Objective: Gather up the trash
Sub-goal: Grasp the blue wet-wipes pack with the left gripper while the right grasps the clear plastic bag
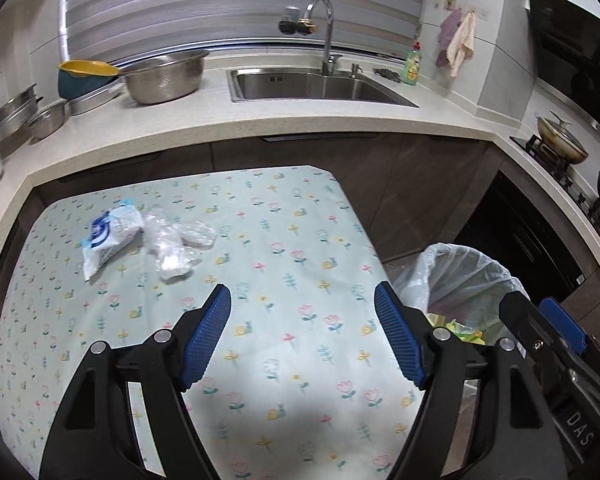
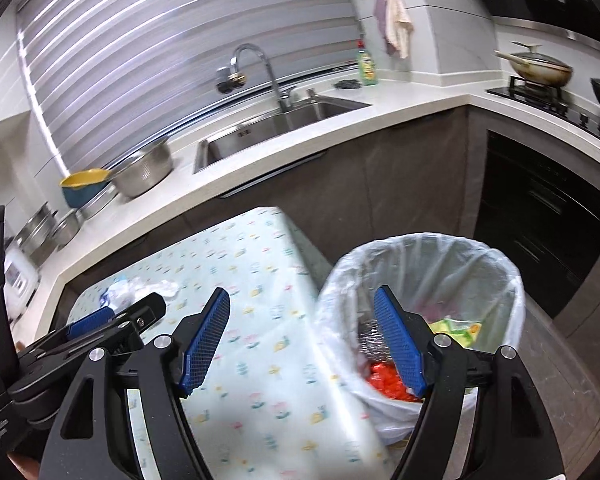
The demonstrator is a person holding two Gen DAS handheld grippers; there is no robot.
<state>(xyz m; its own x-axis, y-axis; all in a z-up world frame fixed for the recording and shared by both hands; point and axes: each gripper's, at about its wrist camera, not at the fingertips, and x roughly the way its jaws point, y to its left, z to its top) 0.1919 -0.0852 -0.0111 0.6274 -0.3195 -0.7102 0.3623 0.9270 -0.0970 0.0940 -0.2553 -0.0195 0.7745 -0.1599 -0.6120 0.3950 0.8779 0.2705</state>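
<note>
A blue and white wrapper (image 1: 110, 236) and crumpled clear plastic (image 1: 176, 244) lie on the far left of the floral table (image 1: 284, 264); they also show in the right wrist view (image 2: 140, 290). A bin lined with a white bag (image 2: 420, 280) stands right of the table and holds red, green and silver trash (image 2: 388, 380). My left gripper (image 1: 302, 304) is open and empty above the table, well short of the wrapper. My right gripper (image 2: 302, 304) is open and empty over the bin's left rim.
A counter (image 1: 260, 120) runs behind the table, with a sink (image 1: 312, 86), a faucet, metal bowls (image 1: 164, 76) and a green soap bottle (image 1: 412, 64). A stove with a pan (image 1: 562, 140) is at the right. The bin also shows in the left wrist view (image 1: 460, 276).
</note>
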